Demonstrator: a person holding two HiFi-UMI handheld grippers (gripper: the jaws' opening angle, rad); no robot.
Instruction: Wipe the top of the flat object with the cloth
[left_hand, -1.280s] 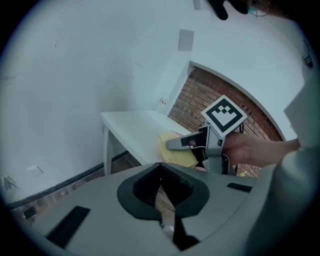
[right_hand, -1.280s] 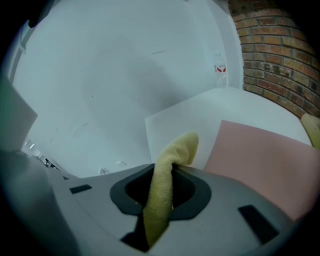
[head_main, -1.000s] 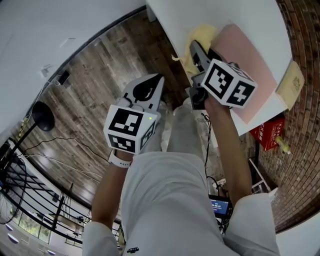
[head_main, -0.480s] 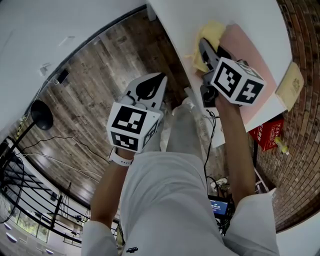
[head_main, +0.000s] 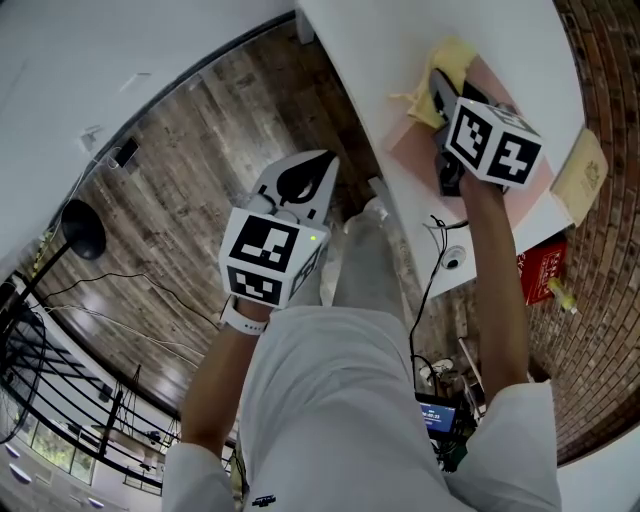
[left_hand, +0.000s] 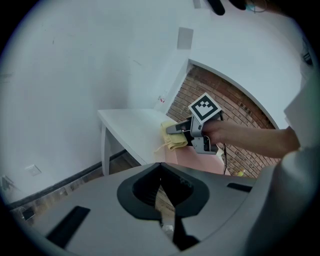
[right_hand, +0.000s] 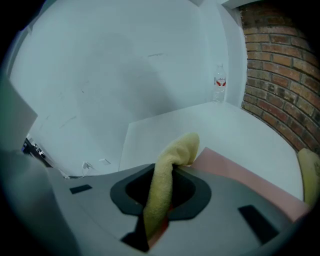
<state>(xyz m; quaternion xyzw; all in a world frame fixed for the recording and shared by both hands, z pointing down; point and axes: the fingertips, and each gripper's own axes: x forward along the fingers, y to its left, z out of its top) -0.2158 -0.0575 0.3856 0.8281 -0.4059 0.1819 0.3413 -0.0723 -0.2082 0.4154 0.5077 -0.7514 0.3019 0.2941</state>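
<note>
My right gripper (head_main: 440, 88) is shut on a yellow cloth (head_main: 447, 62) that rests at the near-left corner of a flat pink mat (head_main: 412, 146) on the white table (head_main: 380, 60). In the right gripper view the cloth (right_hand: 167, 175) rises from between the jaws and folds over onto the pink mat (right_hand: 240, 172). My left gripper (head_main: 316, 166) hangs over the wooden floor, left of the table, shut and holding nothing. The left gripper view looks past its shut tips (left_hand: 161, 192) to the right gripper (left_hand: 186, 129), the cloth (left_hand: 172, 139) and the mat (left_hand: 192, 161).
A tan pad (head_main: 581, 164) lies on the table right of the mat. A water bottle (right_hand: 219, 89) stands at the table's far edge by a brick wall (right_hand: 280, 70). Below the table sit a red box (head_main: 538, 270) and a cable with a white puck (head_main: 453, 260).
My right gripper has carried the cloth up and to the right, from the table's edge onto the pink mat. The left gripper has barely moved.
</note>
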